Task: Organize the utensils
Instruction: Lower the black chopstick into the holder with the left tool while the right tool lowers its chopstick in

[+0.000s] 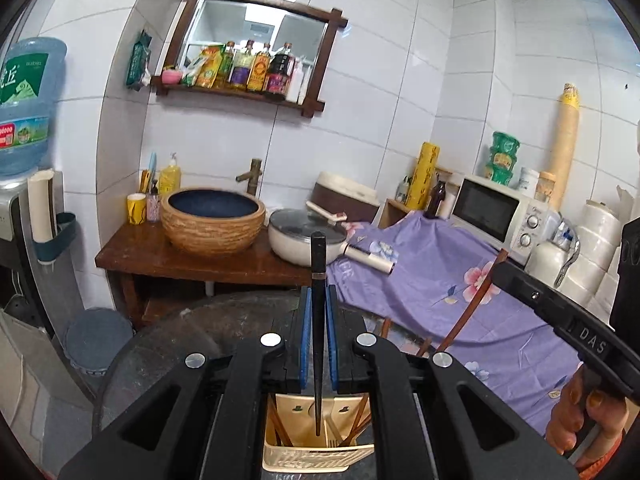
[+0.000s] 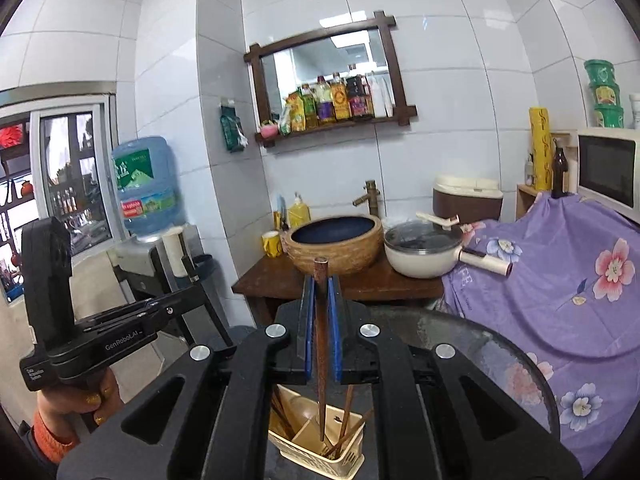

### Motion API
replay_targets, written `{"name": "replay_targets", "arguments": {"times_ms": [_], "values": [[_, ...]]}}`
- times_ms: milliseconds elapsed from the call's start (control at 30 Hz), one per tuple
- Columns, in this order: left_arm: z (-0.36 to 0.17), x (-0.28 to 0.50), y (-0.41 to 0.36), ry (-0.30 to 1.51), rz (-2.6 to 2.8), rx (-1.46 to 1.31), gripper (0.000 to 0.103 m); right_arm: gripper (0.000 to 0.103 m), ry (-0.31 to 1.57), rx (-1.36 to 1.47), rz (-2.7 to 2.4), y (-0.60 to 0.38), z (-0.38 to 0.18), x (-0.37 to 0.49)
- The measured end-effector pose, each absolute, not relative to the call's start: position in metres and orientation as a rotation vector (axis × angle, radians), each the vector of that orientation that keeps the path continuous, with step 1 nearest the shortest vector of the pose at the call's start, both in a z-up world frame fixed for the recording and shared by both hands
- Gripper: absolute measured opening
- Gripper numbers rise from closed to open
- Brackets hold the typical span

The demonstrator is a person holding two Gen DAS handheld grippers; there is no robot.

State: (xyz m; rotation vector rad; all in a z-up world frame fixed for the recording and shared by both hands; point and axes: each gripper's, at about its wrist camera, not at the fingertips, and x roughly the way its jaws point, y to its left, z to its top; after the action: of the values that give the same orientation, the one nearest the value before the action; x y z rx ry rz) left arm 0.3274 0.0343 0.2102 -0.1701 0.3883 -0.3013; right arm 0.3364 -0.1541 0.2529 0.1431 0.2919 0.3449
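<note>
My left gripper (image 1: pixel 319 292) is shut on a black chopstick (image 1: pixel 319 256), which stands upright between the blue pads. Its thin tip hangs over a cream utensil basket (image 1: pixel 316 460). My right gripper (image 2: pixel 321 284) is shut on a brown wooden chopstick (image 2: pixel 321 400), whose tip points down into the same basket (image 2: pixel 316 454). The basket holds several brown chopsticks and a fork in its compartments. Each view shows the other gripper to one side: the right gripper (image 1: pixel 498 270) with its brown chopstick (image 1: pixel 468 312), and the left gripper (image 2: pixel 196 286) with its black chopstick (image 2: pixel 188 266).
The basket stands on a dark round glass table (image 2: pixel 500 344). Beyond it a wooden washstand (image 1: pixel 160 256) carries a basin (image 1: pixel 212 220) and a lidded white pot (image 1: pixel 304 240). A purple flowered cloth (image 1: pixel 440 280) and a microwave (image 1: pixel 496 212) are on the right. A water dispenser (image 2: pixel 148 184) is on the left.
</note>
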Motion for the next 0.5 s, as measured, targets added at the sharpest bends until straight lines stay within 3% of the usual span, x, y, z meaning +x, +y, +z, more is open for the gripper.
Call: {"name": "replay_targets", "arguments": {"times_ms": [500], "values": [[0.122, 0.348, 0.024, 0.531, -0.295, -0.121, 0.007, 0.008, 0.429, 0.126, 0.318, -0.140, 0.161, 0.367]]}}
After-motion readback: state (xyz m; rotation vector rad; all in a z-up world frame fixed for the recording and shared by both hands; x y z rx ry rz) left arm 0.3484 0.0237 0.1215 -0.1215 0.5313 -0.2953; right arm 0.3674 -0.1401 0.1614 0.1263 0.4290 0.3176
